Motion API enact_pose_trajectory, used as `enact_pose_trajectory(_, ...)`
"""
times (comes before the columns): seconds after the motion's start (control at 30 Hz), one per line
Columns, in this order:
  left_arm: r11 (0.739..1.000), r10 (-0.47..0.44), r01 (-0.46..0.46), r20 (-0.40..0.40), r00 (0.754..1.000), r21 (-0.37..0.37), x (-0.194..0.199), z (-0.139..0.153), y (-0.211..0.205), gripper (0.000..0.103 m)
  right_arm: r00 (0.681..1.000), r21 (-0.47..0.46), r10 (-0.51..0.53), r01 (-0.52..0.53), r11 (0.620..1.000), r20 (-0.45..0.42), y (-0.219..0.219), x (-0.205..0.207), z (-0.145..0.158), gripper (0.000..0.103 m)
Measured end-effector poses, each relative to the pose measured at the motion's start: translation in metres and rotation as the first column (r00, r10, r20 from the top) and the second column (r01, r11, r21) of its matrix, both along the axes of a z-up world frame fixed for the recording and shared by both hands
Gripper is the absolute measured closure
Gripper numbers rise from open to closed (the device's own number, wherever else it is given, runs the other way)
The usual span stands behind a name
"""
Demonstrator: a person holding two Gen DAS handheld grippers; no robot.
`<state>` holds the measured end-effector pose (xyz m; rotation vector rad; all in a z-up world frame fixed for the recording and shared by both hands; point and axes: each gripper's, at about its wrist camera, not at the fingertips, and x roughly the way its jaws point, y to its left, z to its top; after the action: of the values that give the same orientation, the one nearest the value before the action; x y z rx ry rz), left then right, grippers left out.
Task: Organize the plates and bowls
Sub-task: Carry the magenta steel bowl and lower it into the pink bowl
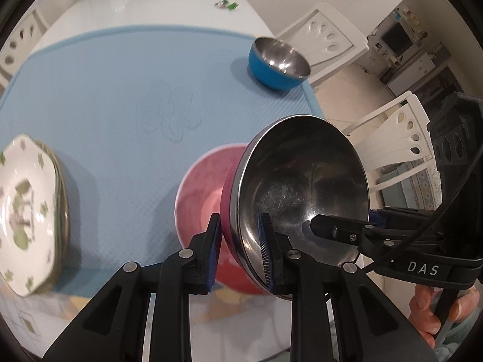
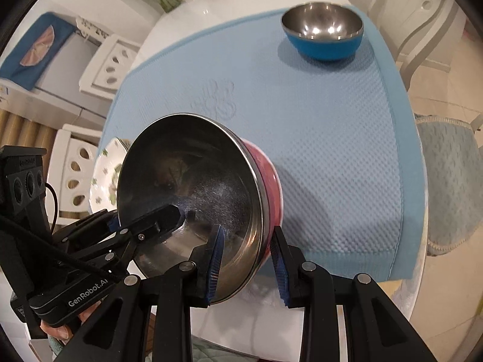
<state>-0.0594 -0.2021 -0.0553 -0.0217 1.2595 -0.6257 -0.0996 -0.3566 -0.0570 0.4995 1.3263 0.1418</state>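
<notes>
We see both hand-held grippers, left gripper (image 1: 238, 235) and right gripper (image 2: 247, 256), clamped on opposite rims of a pink, steel-lined bowl (image 1: 302, 187), tilted above the light blue textured mat (image 1: 126, 96); behind it stands a blue steel bowl (image 1: 279, 60), to its left stacked floral plates (image 1: 27, 211).

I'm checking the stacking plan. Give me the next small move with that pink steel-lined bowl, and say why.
Probably carry the pink bowl toward the blue bowl for nesting. Both hand-held grippers, left and right, clamp its rim, holding it tilted above the mat, while the blue bowl sits alone, upright.
</notes>
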Motion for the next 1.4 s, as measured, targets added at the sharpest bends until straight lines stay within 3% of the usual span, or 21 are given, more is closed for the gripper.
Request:
enact_pose_trajectory(0.17, 0.999, 0.014, -0.016, -0.06, 0.998, -0.031, -0.001, -0.012, 0.005, 0.082, 1.0, -0.022, -0.001, 0.001, 1.0, -0.011, 0.003, 0.003, -0.005, 0.072)
enact_pose_trajectory(0.4, 0.999, 0.026, -0.027, -0.107, 0.994, -0.016, 0.004, -0.027, 0.002, 0.08, 1.0, -0.036, -0.01, 0.009, 0.999, -0.029, 0.003, 0.009, -0.009, 0.072)
enact_pose_trajectory(0.5, 0.998, 0.048, -0.045, -0.081, 0.996, 0.04, 0.01, -0.028, 0.003, 0.072, 0.999, -0.009, -0.019, 0.019, 1.0, -0.034, -0.002, 0.009, -0.011, 0.072)
enact_pose_trajectory(0.6, 0.998, 0.054, -0.051, -0.067, 0.996, 0.039, 0.015, -0.023, 0.01, 0.07, 0.999, 0.007, -0.015, 0.016, 1.0, -0.049, -0.005, 0.009, -0.015, 0.072)
enact_pose_trajectory(0.9, 0.99, 0.067, -0.064, -0.023, 0.997, 0.125, 0.014, -0.022, 0.02, 0.071, 0.999, 0.013, -0.002, 0.003, 1.0, -0.047, -0.002, 0.009, -0.014, 0.072)
enact_pose_trajectory(1.1, 0.992, 0.087, -0.082, -0.057, 0.995, 0.092, 0.016, -0.028, 0.026, 0.071, 1.0, 0.029, -0.005, 0.005, 1.0, -0.026, -0.008, 0.01, -0.008, 0.072)
enact_pose_trajectory(1.4, 0.995, 0.093, -0.093, -0.007, 0.996, 0.045, 0.021, -0.007, 0.031, 0.071, 0.998, 0.113, -0.047, 0.043, 0.993, 0.034, -0.016, 0.014, 0.005, 0.072)
